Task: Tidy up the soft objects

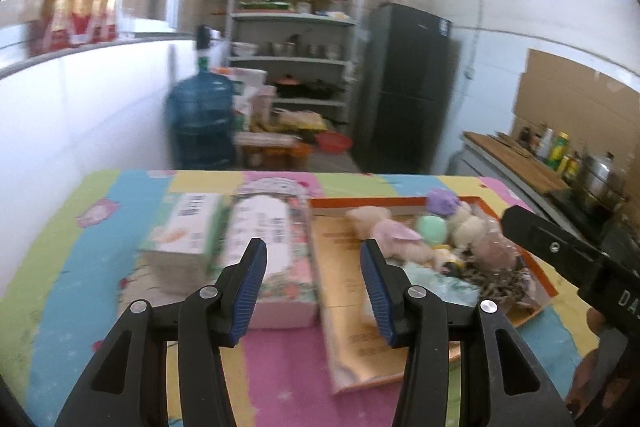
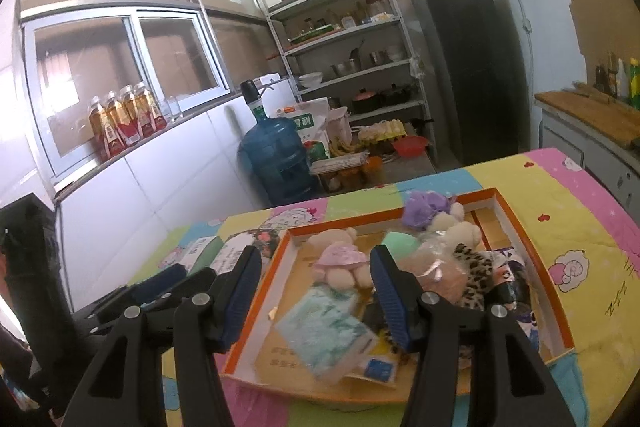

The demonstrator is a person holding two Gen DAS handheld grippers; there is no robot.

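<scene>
A: Pastel cloth in blue, yellow, pink and green stripes covers the table (image 2: 560, 195), and everything sits on it. What is the biggest thing there?

B: An orange-rimmed shallow box (image 2: 532, 239), open on top. It holds the soft objects: a plush bear in a pink dress (image 2: 340, 259) lying toward the far left corner, a purple fluffy toy (image 2: 426, 209) at the far rim, and a cream bear (image 2: 460, 233) just in front of the purple one.

A: Anything between them?

B: A mint-green ball (image 2: 398, 243) sits between the pink-dressed bear and the cream bear. A leopard-print piece (image 2: 476, 281) lies toward the right side, touching a crinkly clear wrapper (image 2: 436, 267). A pale green cloth (image 2: 324, 327) lies nearer, by the box's front.

A: And outside the box?

B: To its left, 2 packs lie side by side: a floral tissue pack (image 1: 276, 251) just beside the box and a green-and-white carton (image 1: 184, 227) left of it, touching.

A: The grippers?

B: The left gripper (image 1: 312, 263) hovers over the floral pack and the box's left edge, jaws spread wide, holding nothing. The right gripper (image 2: 316, 275) hovers above the box near the pink-dressed bear, jaws likewise apart and empty.
</scene>
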